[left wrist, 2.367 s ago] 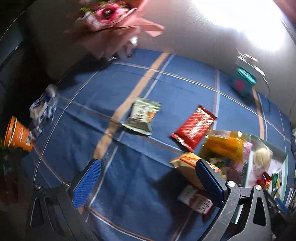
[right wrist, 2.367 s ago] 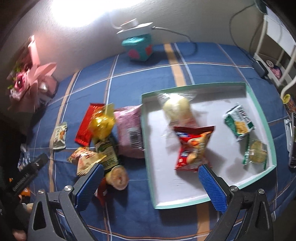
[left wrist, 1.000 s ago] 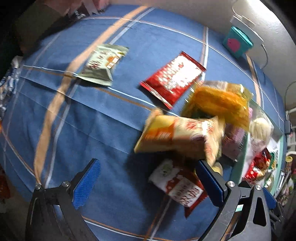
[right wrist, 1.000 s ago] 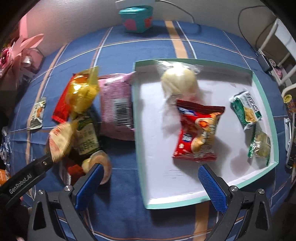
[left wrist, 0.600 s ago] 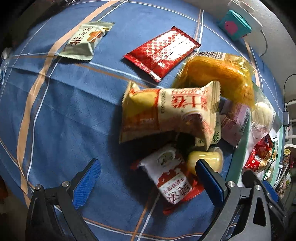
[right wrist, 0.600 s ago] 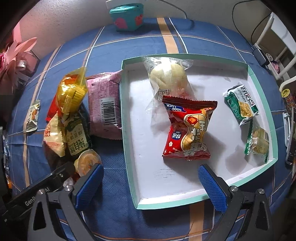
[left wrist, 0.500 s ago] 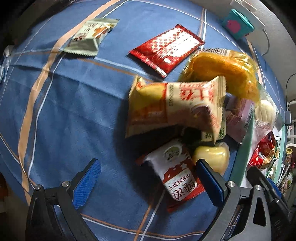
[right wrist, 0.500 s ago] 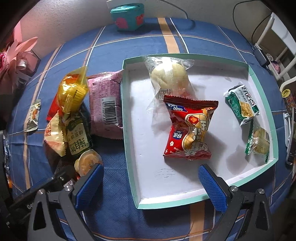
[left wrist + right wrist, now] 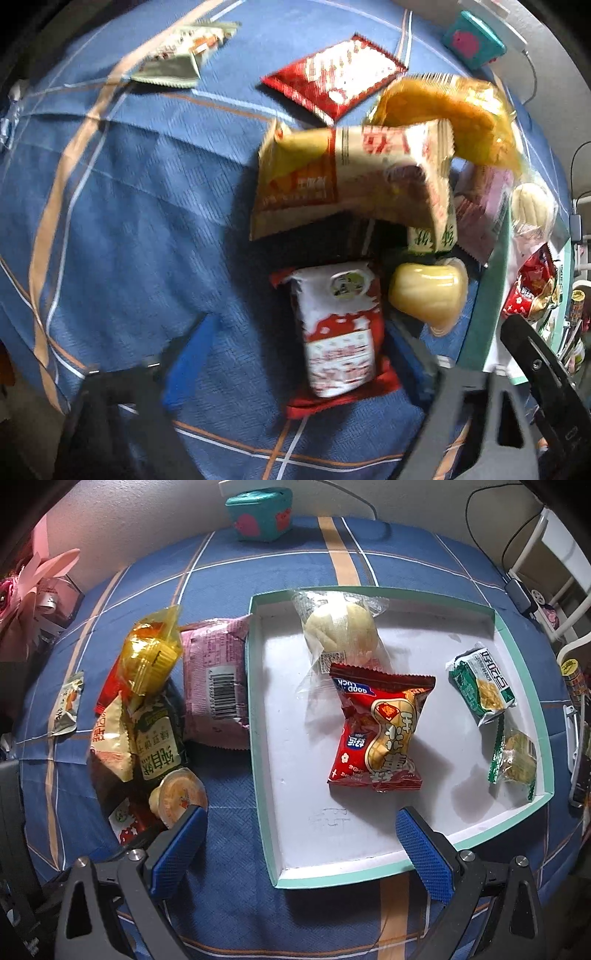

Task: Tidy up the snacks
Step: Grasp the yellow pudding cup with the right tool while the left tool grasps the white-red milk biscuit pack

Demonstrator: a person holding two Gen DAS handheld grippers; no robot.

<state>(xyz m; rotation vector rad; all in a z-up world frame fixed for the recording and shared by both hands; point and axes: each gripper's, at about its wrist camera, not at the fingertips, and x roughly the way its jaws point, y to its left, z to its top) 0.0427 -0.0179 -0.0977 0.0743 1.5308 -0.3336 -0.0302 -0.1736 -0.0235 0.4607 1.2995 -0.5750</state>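
A teal-rimmed white tray [image 9: 524, 805] holds a bun in clear wrap [image 9: 338, 627], a red peanut bag [image 9: 380, 734], a green packet [image 9: 482, 685] and a small clear-wrapped cake [image 9: 515, 758]. Left of it lies a pile: pink packet [image 9: 216, 683], gold-wrapped cake [image 9: 149, 655], dark green packet [image 9: 157, 744], beige packet [image 9: 351, 181], jelly cup [image 9: 428, 295] and a red-and-white packet [image 9: 338, 332]. My left gripper [image 9: 295, 354] is open, its blurred fingers on either side of the red-and-white packet. My right gripper [image 9: 301, 845] is open and empty over the tray's near left corner.
A red wafer packet [image 9: 332, 77] and a pale green packet [image 9: 181, 51] lie apart on the blue plaid cloth. A teal box [image 9: 258, 511] stands at the back wall. Pink flowers [image 9: 33, 579] sit far left. A white rack [image 9: 554, 554] stands at the right.
My left gripper has moved down and forward onto the snack pile, so the red-and-white packet now lies between its fingers. My right gripper has barely moved.
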